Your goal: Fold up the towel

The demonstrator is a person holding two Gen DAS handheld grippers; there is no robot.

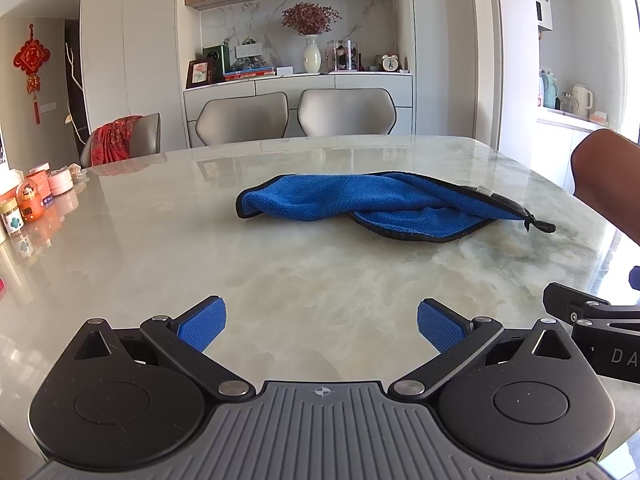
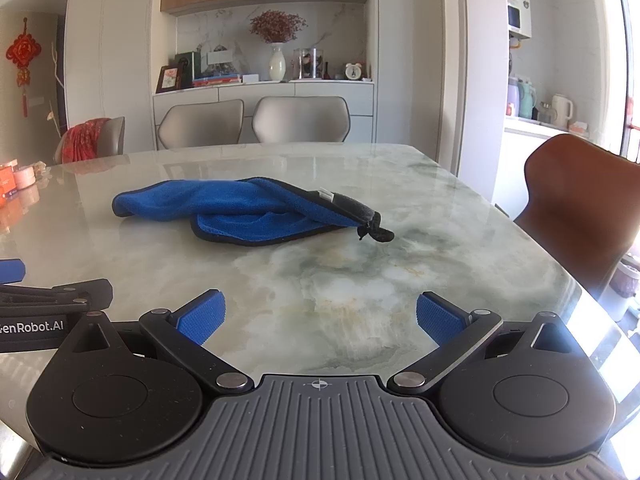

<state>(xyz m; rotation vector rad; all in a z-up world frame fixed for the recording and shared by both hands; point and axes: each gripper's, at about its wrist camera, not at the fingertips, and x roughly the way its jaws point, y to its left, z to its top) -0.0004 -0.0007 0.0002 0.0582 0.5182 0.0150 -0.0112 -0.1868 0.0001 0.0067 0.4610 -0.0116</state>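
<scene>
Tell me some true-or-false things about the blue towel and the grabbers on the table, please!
1. The blue towel lies crumpled on the marble table. True.
2. The left hand-held gripper is squeezing the towel. False: it is open and holds nothing, short of the towel.
3. The right hand-held gripper is open too. True.
4. The towel is already folded into a neat square. False: it is bunched and twisted, with a dark corner sticking out.
5. The towel has a black edge. True.
</scene>
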